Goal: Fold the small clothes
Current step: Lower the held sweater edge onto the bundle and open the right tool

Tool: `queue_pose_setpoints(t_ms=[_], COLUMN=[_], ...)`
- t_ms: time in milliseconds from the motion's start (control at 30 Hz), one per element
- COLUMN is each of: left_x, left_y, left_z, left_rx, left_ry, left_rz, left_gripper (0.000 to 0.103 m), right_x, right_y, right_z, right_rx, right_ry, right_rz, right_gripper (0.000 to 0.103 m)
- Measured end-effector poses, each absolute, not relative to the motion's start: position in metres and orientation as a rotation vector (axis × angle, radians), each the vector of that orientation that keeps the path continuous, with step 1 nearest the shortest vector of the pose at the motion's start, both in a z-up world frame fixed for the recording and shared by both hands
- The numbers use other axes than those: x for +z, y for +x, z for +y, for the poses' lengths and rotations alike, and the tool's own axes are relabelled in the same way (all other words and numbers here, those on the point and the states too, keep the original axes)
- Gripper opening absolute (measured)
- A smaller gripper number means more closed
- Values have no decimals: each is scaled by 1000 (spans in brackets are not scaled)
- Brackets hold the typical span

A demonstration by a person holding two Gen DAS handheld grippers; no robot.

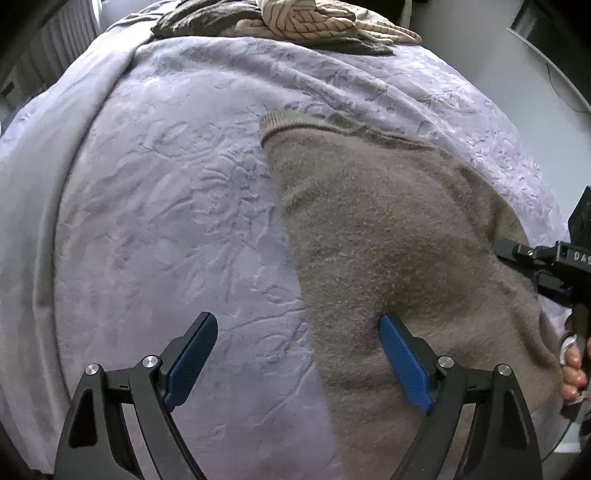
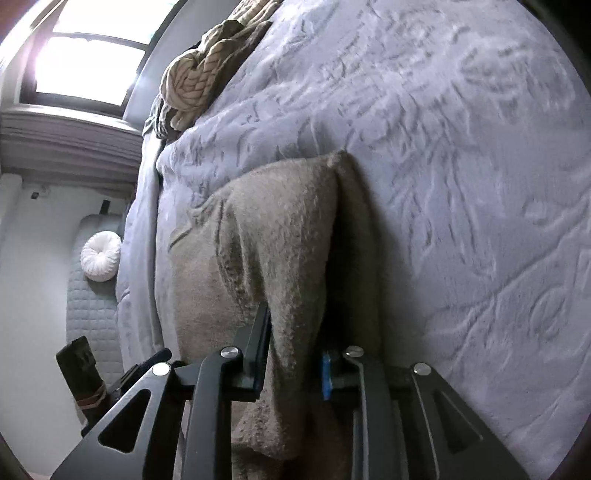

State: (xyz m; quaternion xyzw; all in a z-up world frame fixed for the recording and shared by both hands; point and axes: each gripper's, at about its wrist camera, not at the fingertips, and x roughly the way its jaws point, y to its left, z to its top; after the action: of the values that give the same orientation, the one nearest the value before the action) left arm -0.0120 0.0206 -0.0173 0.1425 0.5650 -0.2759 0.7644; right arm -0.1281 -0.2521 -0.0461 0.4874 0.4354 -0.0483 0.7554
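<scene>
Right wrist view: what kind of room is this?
Most likely a bedroom. The brown garment lies on a bed under a lavender embossed bedspread, with a window behind and a round white cushion on a quilted pad beside the bed.

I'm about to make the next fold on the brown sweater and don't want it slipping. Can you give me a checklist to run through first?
1. Right tool clamped on the brown sweater: ok, a raised fold sits between its pads.
2. Left tool open: ok, jaws wide, nothing gripped.
3. Left tool placed over the sweater's edge: ok, one finger is over the knit, the other over the blanket.
4. Landing area on the blanket free: ok.
5. Pile of other clothes out of the way: ok, at the bed's far end.
6. Layers underneath the sweater flat: cannot tell.
</scene>
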Motion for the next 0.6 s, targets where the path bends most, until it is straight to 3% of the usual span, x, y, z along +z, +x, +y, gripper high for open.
queue_pose_setpoints(t_ms=[67,100,267,400,467,533,600], left_x=[-11,-9,-16,-31,-32,-31,-30], left_y=[-8,-5,-2,-6,-4,-3,-1], left_z=[23,24,24,25,31,37,44], left_rx=[-582,-578,-555,-541,-527,-515,-507], left_ry=[305,298,306,321,305,316,327], left_rz=[1207,1202,1210,1233,1243,1237,1241], left_gripper=[90,90,90,90,98,98,98], right_x=[-43,-38,-19,-49,-51,-44,-34], right_y=[-127,-126,-119,-134,-149,-161,-168], right_z=[-257,-257,-236,-254,-264,-265,-262], right_rx=[-110,-128,-250,-286,-297,-321,-341], right_ry=[1076,1055,798,941,1053,1063,1035], right_rz=[920,908,949,987,942,942,964], right_gripper=[26,19,17,20,20,21,33])
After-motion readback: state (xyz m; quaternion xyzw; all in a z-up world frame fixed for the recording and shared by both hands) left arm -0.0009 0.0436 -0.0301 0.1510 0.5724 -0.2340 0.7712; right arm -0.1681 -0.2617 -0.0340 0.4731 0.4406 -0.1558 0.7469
